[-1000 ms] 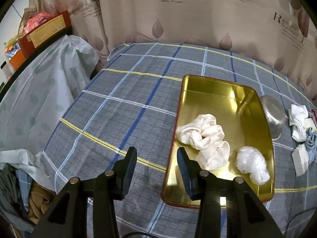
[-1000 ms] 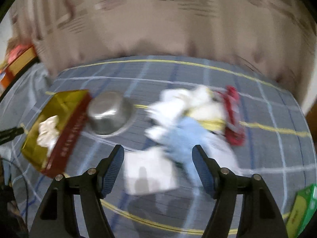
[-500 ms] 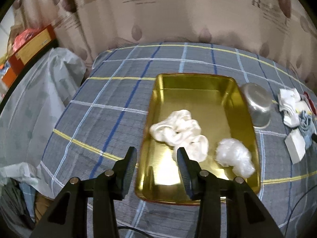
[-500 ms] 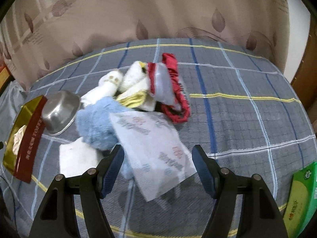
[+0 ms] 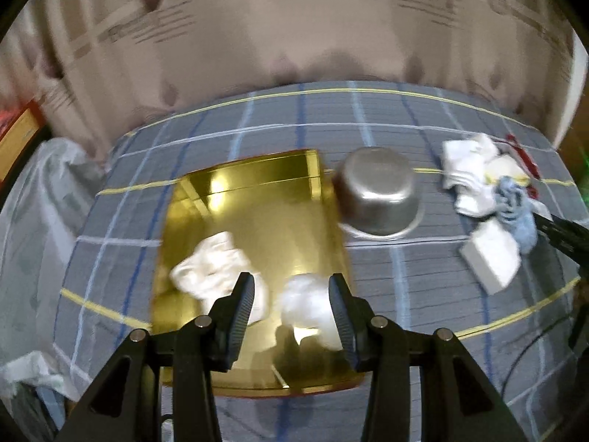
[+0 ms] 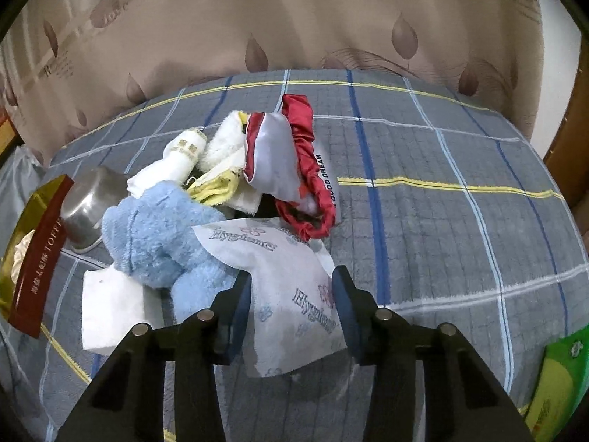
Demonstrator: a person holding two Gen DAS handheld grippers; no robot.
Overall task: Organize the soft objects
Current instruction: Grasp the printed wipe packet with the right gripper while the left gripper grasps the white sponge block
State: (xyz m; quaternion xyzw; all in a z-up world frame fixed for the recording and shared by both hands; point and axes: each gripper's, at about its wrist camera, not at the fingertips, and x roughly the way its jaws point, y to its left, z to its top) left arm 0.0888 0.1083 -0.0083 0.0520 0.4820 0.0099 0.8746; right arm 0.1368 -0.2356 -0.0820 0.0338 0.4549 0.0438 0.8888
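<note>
A gold tray (image 5: 257, 221) on the plaid table holds a white scrunchie (image 5: 210, 269) and a white crumpled wad (image 5: 309, 302). My left gripper (image 5: 291, 305) is open and empty above the tray's near part. In the right wrist view a pile of soft things lies ahead: a blue fluffy cloth (image 6: 162, 232), white rolled towels (image 6: 184, 158), a red and grey satin piece (image 6: 291, 154), a white block (image 6: 110, 302) and a white Hygiene tissue packet (image 6: 283, 276). My right gripper (image 6: 292, 316) is open, its fingers on either side of the packet's near part.
An upturned steel bowl (image 5: 379, 195) stands between the tray and the pile; it also shows in the right wrist view (image 6: 88, 199). A green pack (image 6: 559, 379) lies at the right table edge. A curtain hangs behind the table. Plastic-covered clutter (image 5: 33, 202) lies off the left edge.
My left gripper swung right over the tray and its jaws opened wider. My right gripper came closer to the pile, so the tissue packet now lies between its fingers.
</note>
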